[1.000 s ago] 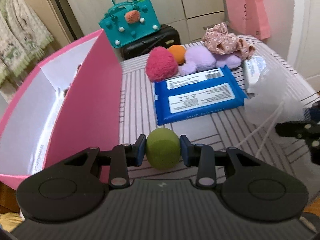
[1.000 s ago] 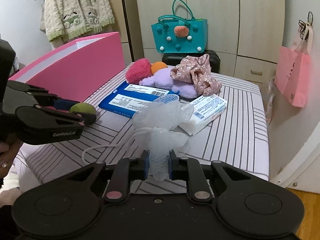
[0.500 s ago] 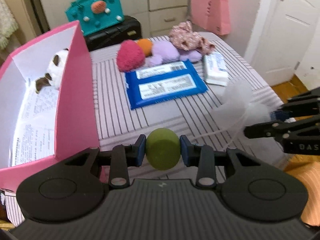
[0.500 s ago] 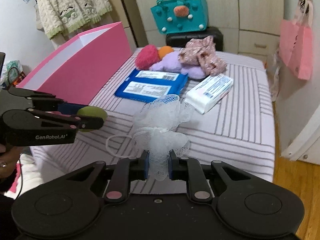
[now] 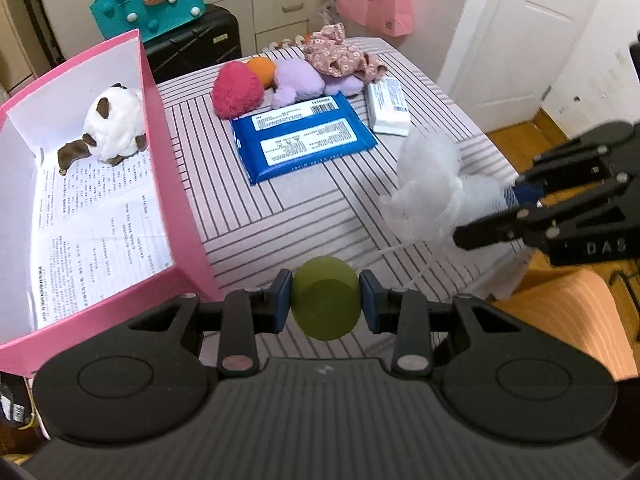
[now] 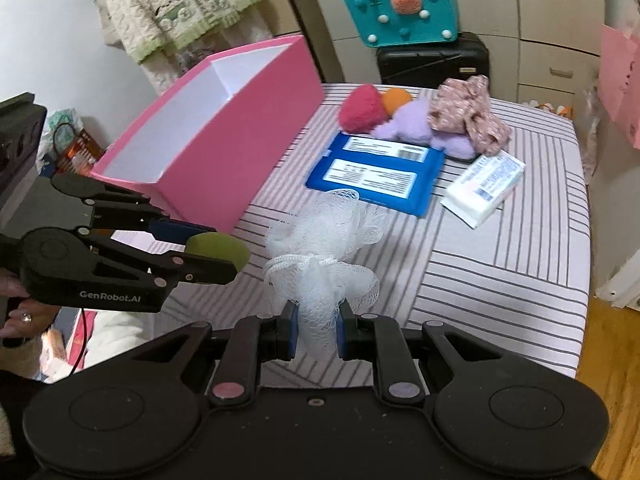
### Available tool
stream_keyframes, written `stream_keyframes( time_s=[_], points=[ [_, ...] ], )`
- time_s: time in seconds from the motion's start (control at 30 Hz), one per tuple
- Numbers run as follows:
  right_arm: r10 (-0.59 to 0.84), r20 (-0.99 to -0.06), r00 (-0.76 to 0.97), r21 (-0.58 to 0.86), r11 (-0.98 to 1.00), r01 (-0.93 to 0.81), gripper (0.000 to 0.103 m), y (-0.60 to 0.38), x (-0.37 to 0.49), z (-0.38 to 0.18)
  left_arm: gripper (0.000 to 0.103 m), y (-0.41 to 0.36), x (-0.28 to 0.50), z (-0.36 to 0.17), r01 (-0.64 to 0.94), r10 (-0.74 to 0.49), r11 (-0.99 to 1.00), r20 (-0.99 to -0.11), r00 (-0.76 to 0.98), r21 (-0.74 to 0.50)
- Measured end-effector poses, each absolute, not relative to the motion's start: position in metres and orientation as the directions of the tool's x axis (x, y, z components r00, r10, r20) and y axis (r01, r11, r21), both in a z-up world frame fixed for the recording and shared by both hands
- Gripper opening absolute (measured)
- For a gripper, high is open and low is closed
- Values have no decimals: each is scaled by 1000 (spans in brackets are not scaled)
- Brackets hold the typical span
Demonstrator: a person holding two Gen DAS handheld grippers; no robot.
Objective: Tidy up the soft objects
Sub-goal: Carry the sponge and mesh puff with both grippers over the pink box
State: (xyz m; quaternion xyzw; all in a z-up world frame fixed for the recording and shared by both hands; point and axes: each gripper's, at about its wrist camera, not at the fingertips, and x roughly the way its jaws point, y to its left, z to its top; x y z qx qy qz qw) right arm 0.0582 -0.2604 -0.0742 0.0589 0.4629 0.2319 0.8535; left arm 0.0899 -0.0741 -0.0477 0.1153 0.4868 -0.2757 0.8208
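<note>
My left gripper is shut on a green soft ball, held in the air above the near edge of the striped table. In the right wrist view the green ball shows at the left. My right gripper is shut on a white mesh bath pouf, also lifted; in the left wrist view the pouf hangs at the right. An open pink box stands at the left with a white and brown plush toy inside.
On the table's far part lie a red plush, an orange ball, a purple plush, a floral cloth, a blue wipes pack and a white pack. A teal bag on a black suitcase stands behind.
Both grippers have risen with their loads and tilted downward. More of the tabletop and the inside of the pink box with the plush toy has come into view.
</note>
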Motion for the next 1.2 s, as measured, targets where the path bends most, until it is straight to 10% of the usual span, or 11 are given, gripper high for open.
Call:
stream_keyframes(
  time_s=[1.2],
  points=[
    [631, -668, 394, 261, 695, -670, 21, -126, 81, 61, 35, 58, 86, 52, 460, -371, 885, -712, 596, -75]
  ],
)
